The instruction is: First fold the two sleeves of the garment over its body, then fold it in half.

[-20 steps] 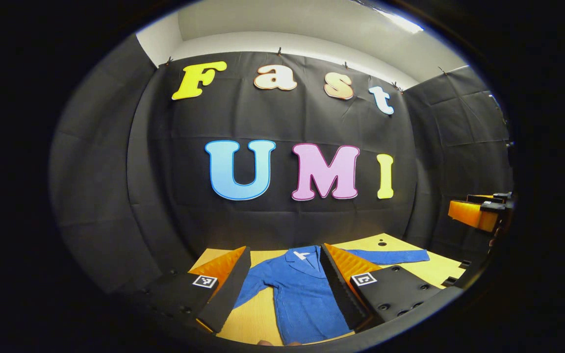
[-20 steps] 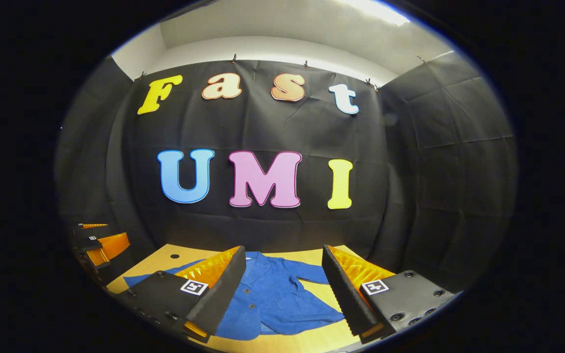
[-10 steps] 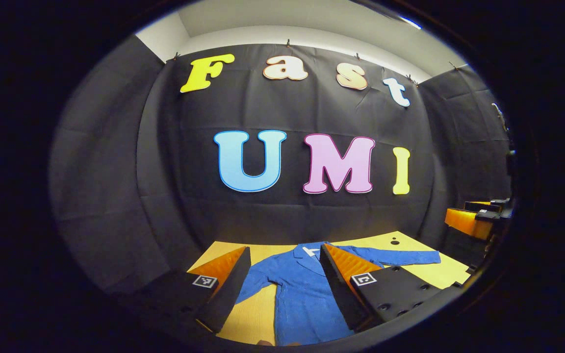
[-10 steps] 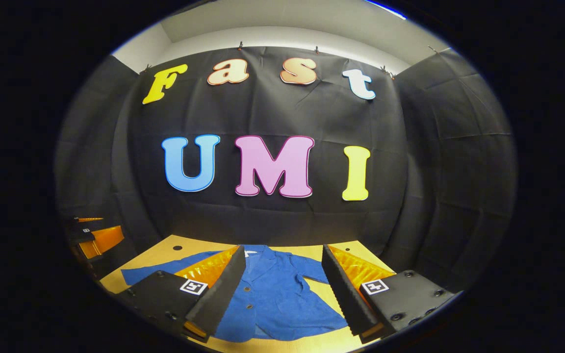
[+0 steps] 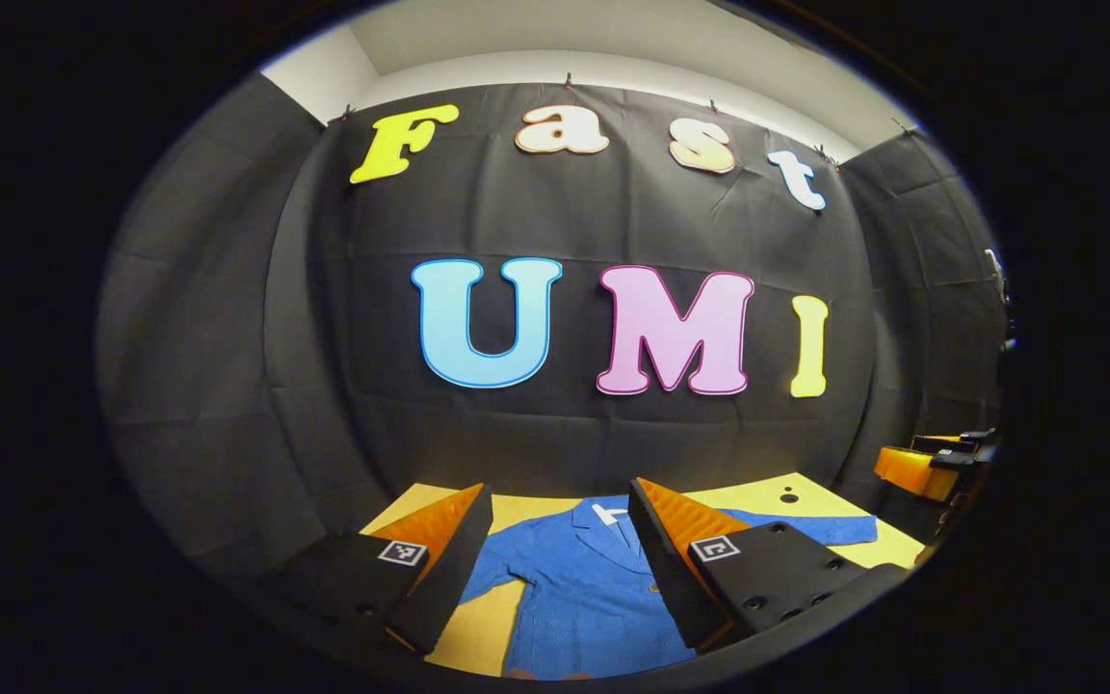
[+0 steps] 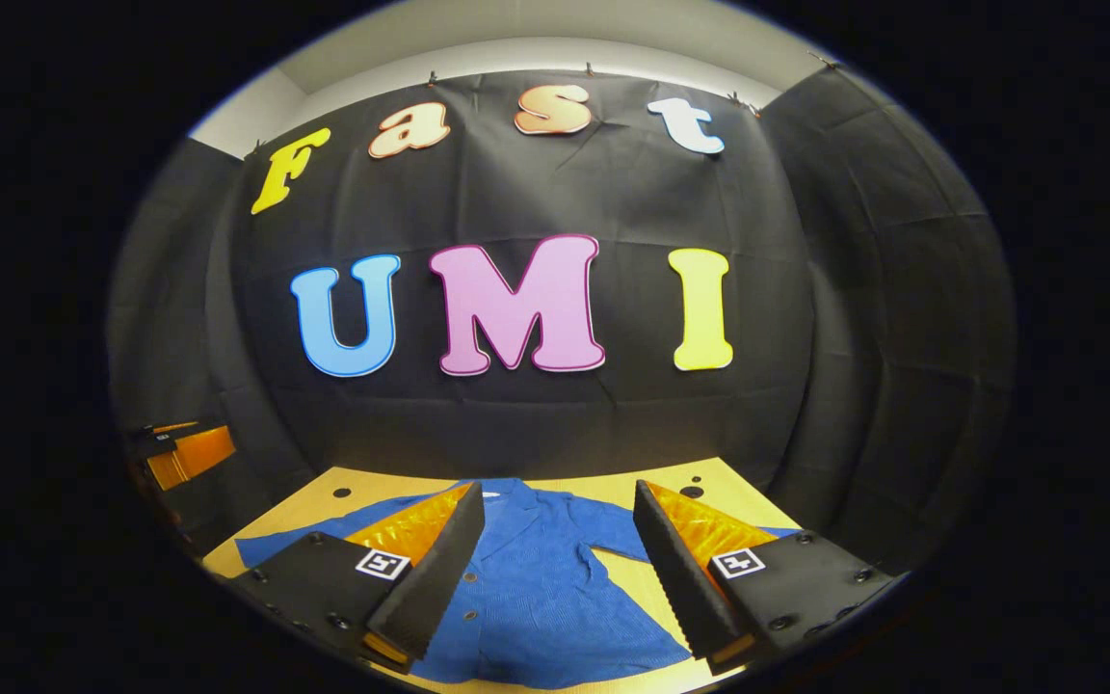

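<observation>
We see the blue jacket (image 6: 536,598) lying flat and face up on the yellow counter (image 6: 324,501), sleeves spread out to both sides. The left gripper (image 5: 560,564) and the right gripper (image 6: 560,569) hover above it, jaws apart and empty. We judge the cloth light, soft and limp; each sleeve (image 5: 806,528) is best pinched near its cuff.

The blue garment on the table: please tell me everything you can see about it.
The blue garment is a collared jacket of textured cloth with buttons down its front. It lies flat, front up, on the yellow table, collar toward the booth wall. Both sleeves are spread outward, not yet folded. The left gripper and the right gripper are open; neither appears to touch it.
</observation>
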`<action>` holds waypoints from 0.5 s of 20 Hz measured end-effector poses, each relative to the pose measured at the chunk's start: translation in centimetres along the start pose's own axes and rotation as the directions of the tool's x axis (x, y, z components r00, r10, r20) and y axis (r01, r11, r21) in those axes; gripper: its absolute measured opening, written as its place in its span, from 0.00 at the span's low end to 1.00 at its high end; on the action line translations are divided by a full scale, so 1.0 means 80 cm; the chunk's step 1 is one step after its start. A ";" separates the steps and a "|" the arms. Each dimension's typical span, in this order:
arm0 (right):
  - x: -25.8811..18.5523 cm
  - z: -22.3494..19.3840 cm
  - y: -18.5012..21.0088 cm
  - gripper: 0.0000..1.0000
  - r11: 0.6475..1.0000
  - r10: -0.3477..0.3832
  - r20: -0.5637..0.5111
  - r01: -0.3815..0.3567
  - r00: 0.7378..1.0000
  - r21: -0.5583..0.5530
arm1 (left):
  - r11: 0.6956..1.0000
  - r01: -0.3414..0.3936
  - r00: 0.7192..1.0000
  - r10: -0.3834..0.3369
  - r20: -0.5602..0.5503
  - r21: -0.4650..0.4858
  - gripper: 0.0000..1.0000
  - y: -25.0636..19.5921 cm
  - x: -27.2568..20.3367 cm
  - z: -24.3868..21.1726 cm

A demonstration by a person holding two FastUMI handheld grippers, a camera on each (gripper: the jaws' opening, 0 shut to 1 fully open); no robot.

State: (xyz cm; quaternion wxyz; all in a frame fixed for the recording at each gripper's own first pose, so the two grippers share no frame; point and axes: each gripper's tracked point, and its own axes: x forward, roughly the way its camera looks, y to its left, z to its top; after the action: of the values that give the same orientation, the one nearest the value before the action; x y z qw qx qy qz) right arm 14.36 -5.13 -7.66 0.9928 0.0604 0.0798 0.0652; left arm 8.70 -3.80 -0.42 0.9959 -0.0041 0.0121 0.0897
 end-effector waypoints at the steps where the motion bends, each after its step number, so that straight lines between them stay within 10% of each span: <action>1: 0.005 -0.009 -0.002 0.97 1.000 0.006 -0.027 -0.006 1.000 0.017 | 1.000 -0.007 1.000 0.007 -0.004 0.002 0.82 -0.002 0.000 -0.003; 10: 0.028 -0.009 -0.005 0.93 0.998 0.056 -0.021 -0.056 0.998 -0.013 | 0.998 -0.056 0.998 0.055 -0.022 -0.018 0.82 -0.006 0.008 -0.015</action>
State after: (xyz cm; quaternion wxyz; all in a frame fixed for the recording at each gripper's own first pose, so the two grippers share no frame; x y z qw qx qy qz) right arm 16.49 -5.10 -8.76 0.9901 0.0552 0.0881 0.0941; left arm 9.37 -4.19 -1.60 0.9927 -0.0141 0.0220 0.1174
